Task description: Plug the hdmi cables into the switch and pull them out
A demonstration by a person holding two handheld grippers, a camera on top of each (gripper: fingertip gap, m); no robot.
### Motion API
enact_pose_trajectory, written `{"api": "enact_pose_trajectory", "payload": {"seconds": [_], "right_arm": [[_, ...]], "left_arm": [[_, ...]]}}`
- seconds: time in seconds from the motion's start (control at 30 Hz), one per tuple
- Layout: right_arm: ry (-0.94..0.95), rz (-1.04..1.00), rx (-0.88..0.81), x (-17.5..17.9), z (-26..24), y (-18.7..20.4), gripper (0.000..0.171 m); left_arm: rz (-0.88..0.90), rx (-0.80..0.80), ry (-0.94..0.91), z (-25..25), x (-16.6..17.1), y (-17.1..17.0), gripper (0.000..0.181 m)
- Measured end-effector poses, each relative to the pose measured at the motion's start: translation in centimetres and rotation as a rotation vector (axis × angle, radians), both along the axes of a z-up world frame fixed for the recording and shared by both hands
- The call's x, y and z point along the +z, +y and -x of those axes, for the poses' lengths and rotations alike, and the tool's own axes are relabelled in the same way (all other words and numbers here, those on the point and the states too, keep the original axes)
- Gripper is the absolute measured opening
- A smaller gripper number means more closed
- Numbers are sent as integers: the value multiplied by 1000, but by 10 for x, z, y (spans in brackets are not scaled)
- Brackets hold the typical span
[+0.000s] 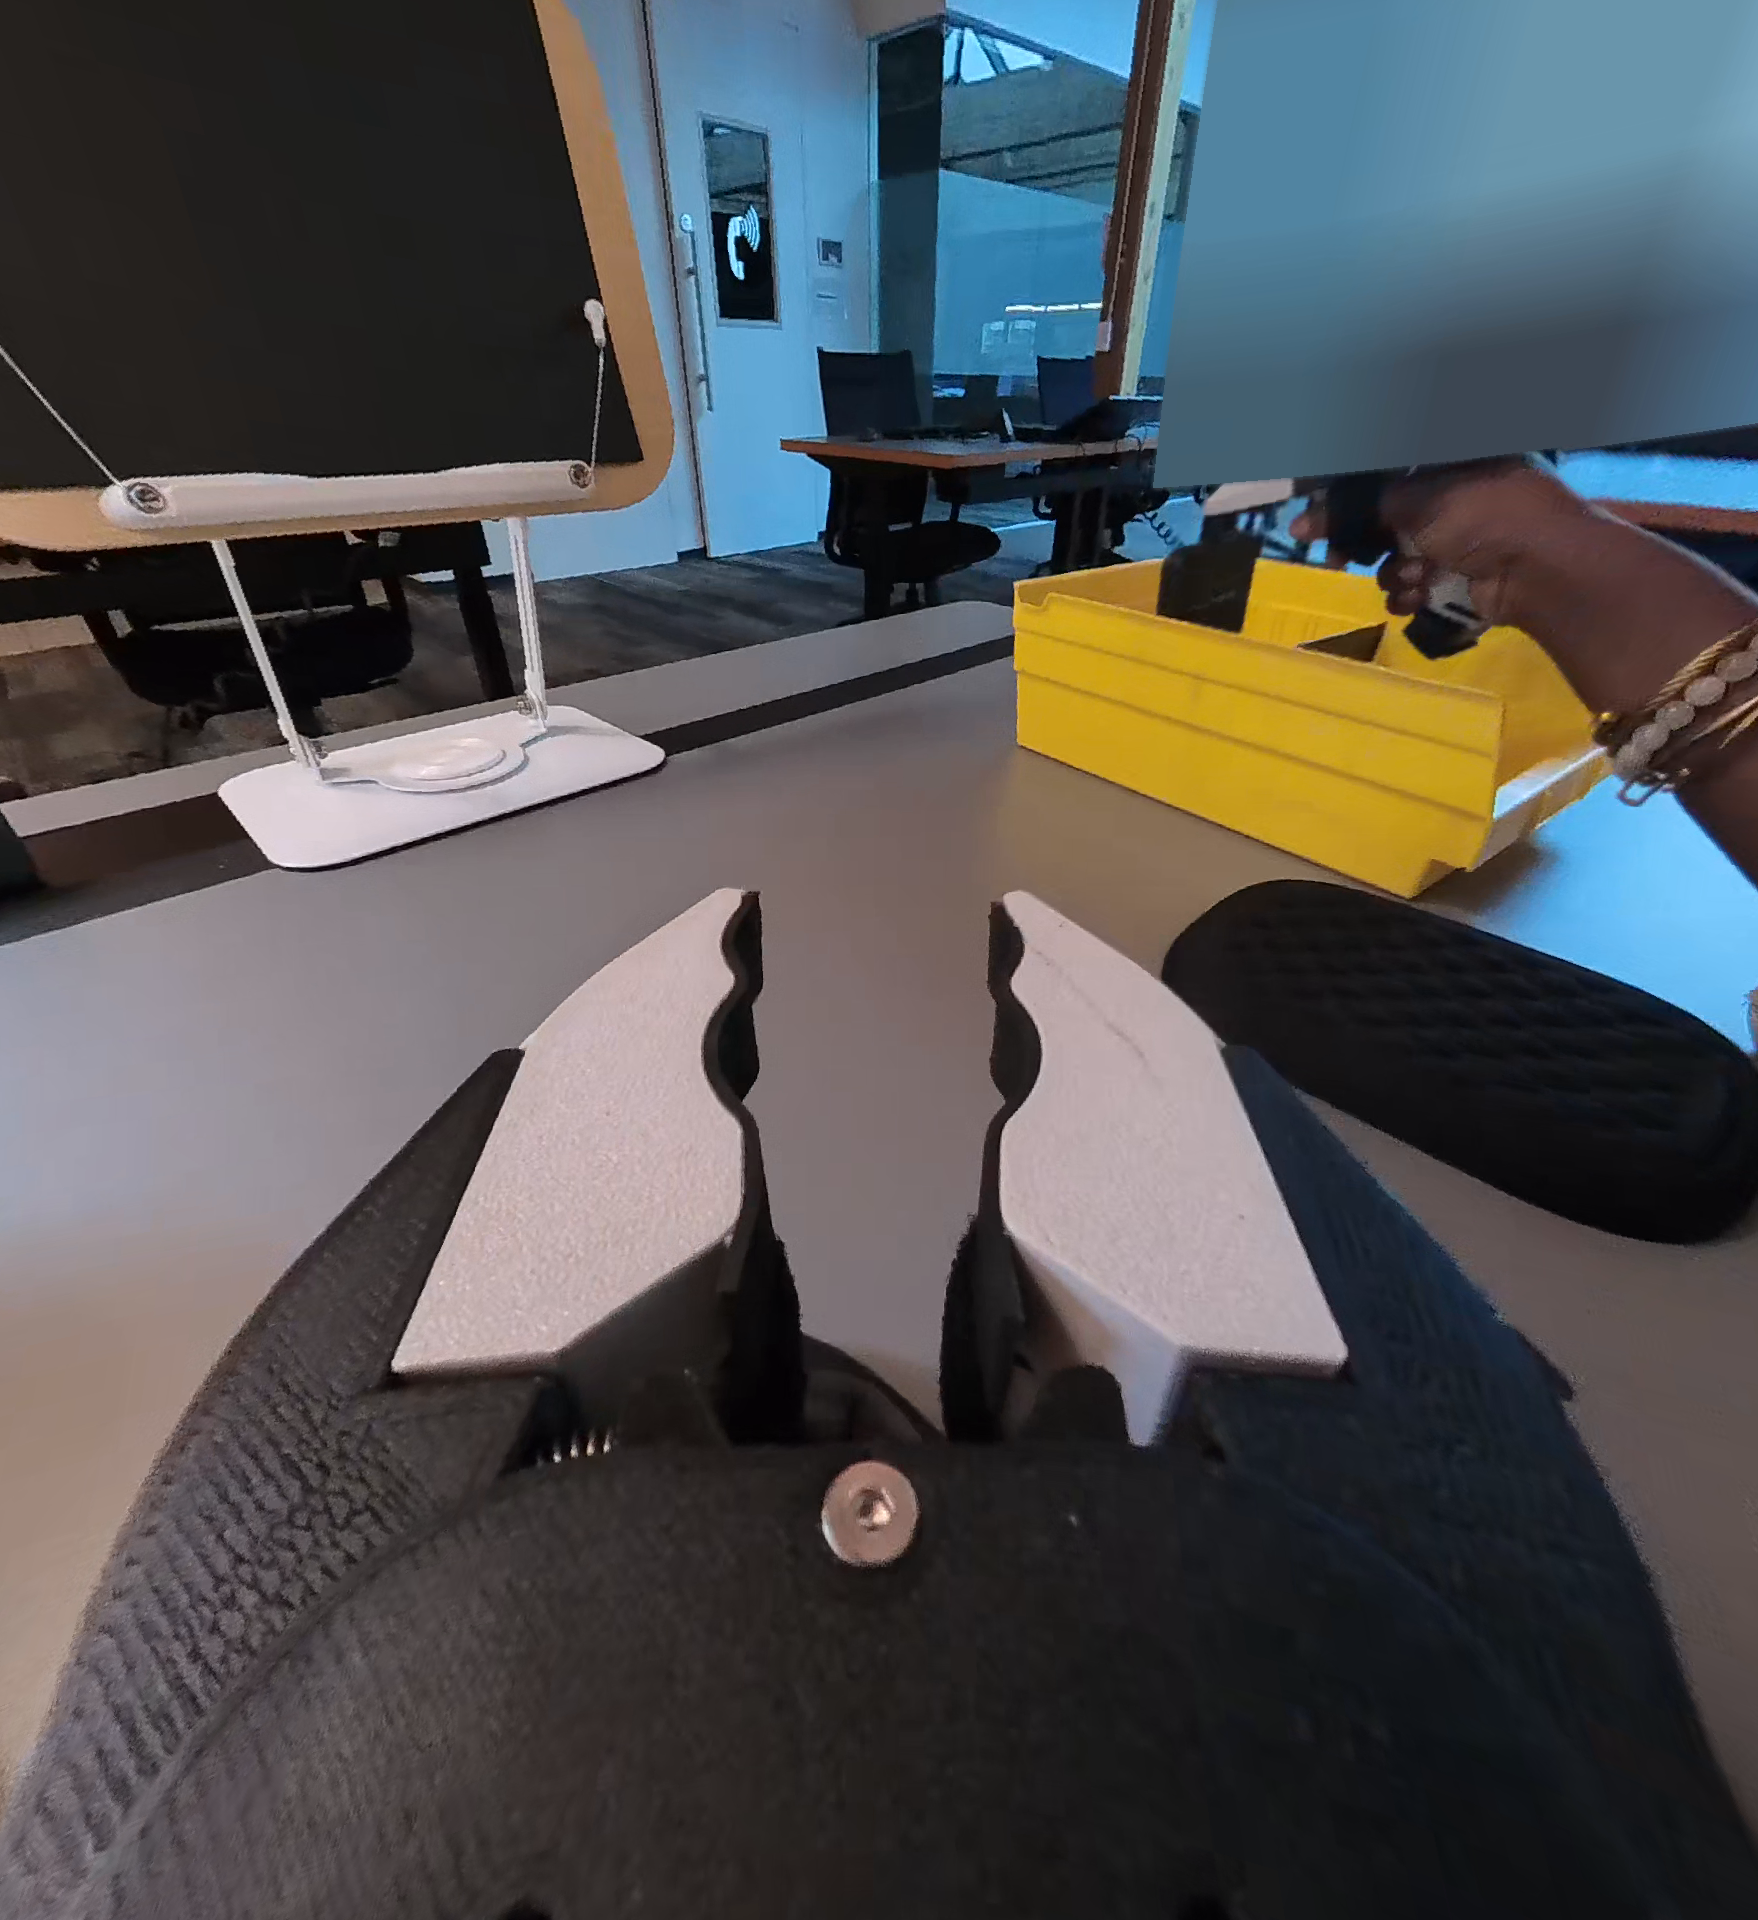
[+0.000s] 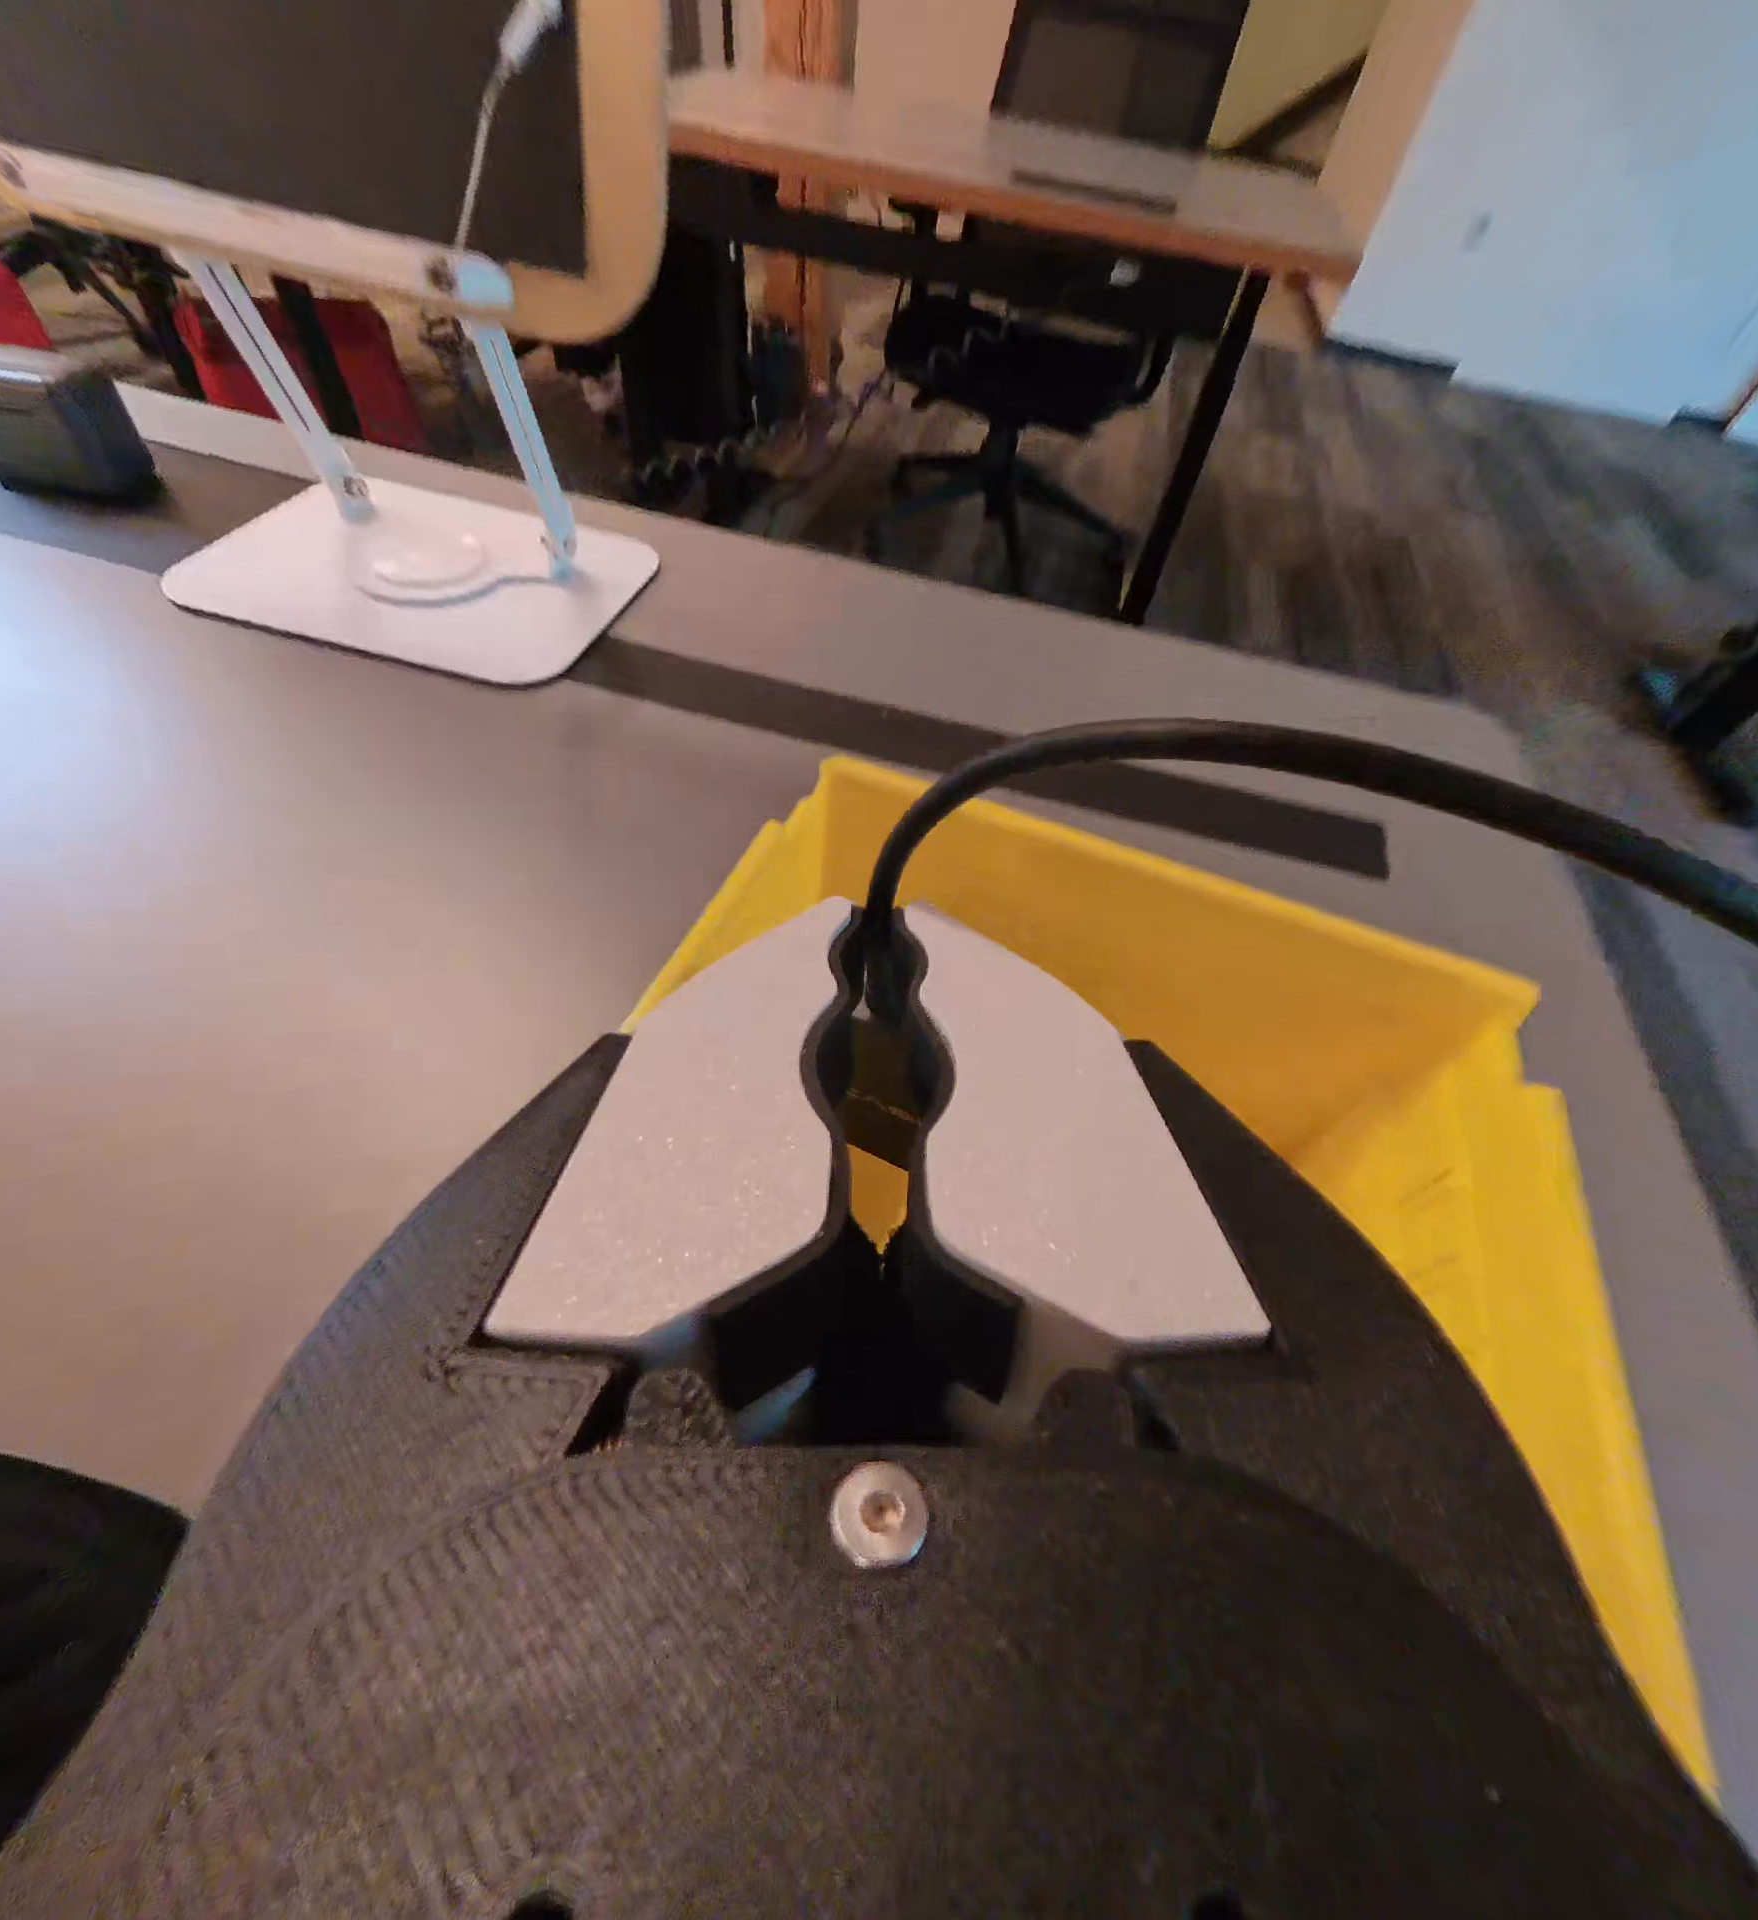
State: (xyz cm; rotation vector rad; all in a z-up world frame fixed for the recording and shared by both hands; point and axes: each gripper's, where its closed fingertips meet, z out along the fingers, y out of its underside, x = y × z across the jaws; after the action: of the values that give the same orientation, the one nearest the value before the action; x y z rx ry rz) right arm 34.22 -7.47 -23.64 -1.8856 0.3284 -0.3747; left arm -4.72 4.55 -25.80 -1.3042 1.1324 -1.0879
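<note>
Grey desk (image 1: 231, 1091), yellow bin (image 1: 1218, 717), open-plan office.

The left wrist view looked low across the desk (image 1: 231, 1091), with the yellow bin (image 1: 1259, 727) far to its right. The right wrist view looked down from close above this bin (image 2: 1218, 966). Both views shared the white stand (image 1: 439, 790) (image 2: 407, 592).

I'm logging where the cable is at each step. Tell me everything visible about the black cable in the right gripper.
The thin black round cable, rubbery-looking, is clamped between the grey fingers of the right gripper, jaws closed on its dark plug end. The plug body sits in the notch between the fingers, largely hidden. From the fingertips the cable rises, arcs over the yellow plastic bin without touching it, and runs off the right edge of the right wrist view. Its far end is out of view.
</note>
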Motion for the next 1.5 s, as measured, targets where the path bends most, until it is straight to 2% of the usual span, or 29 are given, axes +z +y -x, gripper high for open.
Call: {"api": "enact_pose_trajectory", "payload": {"seconds": [0.33, 0.43, 0.57, 0.8, 0.97, 1.1, 1.17, 1.33, 1.43, 1.5], "right_arm": [[255, 162, 11, -64, 0, 10, 5], [292, 155, 4, -65, -1, 10, 12], [246, 140, -29, -56, -5, 4, 18], [75, 130, -24, -37, -6, 2, 20], [-35, 199, 20, -34, -7, 15, 31], [-404, 350, -3, -10, -32, 7, 40], [-523, 481, -21, -6, -48, -2, 42], [-619, 734, 108, -29, -71, 3, 43], [-641, 751, 212, -44, -72, 21, 41], [-581, 743, 212, -54, -76, 26, 38]], "left_arm": [[-20, 14, 31, 0, -5, 2, 37], [-20, 14, 33, -1, -6, 2, 37], [-23, 16, 35, -1, -6, 4, 37], [-29, 28, 35, 2, -5, 7, 37], [-39, 43, 34, 4, -3, 9, 36], [-54, 58, 41, 8, -2, 11, 36], [-55, 66, 38, 10, -3, 13, 36], [-32, 57, 28, 10, -5, 14, 35], [-46, 59, 27, 10, -3, 13, 35], [-55, 62, 32, 12, -3, 12, 34]]}}
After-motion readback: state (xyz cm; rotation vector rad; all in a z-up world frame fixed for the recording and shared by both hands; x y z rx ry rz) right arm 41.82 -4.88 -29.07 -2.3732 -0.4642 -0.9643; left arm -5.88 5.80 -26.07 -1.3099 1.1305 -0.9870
